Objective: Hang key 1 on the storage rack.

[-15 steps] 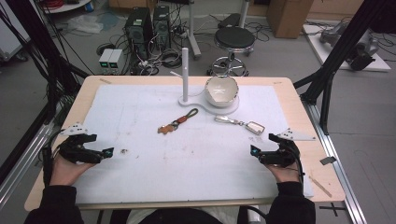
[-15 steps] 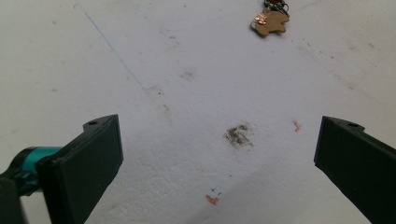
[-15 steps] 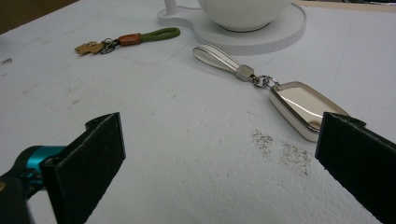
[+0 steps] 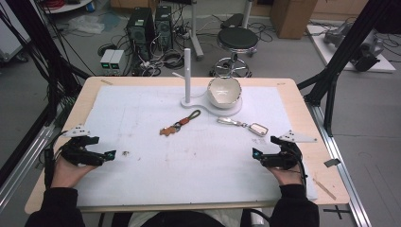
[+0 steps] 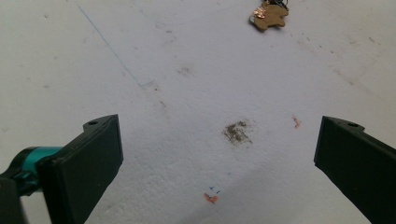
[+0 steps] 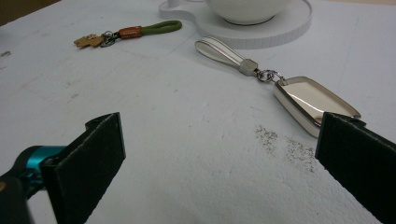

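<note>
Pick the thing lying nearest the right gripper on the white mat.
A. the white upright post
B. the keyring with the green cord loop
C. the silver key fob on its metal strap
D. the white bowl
C: the silver key fob lies just ahead of the open right gripper, closer than the green-cord keyring, white bowl or post.

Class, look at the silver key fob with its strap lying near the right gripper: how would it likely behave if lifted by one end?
The silver key fob joins its strap through a small ring, so it would probably hinge and dangle rather than stay straight. Its polished, mirror-like face suggests it may slip between the jaws. It lies flat, so rolling seems unlikely.
</note>
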### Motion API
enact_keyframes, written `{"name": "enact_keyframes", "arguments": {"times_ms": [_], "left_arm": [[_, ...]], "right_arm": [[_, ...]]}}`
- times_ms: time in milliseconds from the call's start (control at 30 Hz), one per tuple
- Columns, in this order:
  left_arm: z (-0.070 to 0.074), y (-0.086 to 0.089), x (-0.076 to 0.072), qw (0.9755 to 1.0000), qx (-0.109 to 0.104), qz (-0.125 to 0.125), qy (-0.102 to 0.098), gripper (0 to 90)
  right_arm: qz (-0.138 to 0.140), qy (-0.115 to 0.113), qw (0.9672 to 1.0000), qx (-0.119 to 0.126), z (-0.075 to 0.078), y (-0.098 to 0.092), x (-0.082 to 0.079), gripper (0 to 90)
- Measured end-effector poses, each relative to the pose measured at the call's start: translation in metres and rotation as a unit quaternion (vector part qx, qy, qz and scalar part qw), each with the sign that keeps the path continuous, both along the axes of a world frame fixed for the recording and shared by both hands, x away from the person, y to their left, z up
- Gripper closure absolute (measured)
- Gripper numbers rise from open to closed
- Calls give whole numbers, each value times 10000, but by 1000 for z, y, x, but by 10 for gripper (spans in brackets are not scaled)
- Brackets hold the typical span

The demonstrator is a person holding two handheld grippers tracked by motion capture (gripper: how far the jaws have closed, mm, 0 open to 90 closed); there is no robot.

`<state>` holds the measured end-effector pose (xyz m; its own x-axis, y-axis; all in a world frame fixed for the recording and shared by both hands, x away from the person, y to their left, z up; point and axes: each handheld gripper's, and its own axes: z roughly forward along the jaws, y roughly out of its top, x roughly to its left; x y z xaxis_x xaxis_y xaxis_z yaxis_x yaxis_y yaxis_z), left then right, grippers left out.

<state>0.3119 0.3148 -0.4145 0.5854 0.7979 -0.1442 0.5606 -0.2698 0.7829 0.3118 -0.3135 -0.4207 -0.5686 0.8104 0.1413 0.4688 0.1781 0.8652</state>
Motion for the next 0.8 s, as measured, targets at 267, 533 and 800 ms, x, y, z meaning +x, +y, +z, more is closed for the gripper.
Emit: {"name": "enact_keyframes", "arguments": {"times_ms": [267, 533, 800], "left_arm": [[0, -4, 2, 10000, 85, -22, 35, 17], [3, -12, 10, 9995, 253, -175, 77, 17], [12, -22, 20, 9990, 279, -335, 30, 17]], "right_arm": [[-26, 34, 10000, -84, -1, 3, 1, 6], [-10, 77, 9997, -230, -3, 6, 3, 6], [-8, 89, 9996, -250, -4, 7, 3, 6]]}}
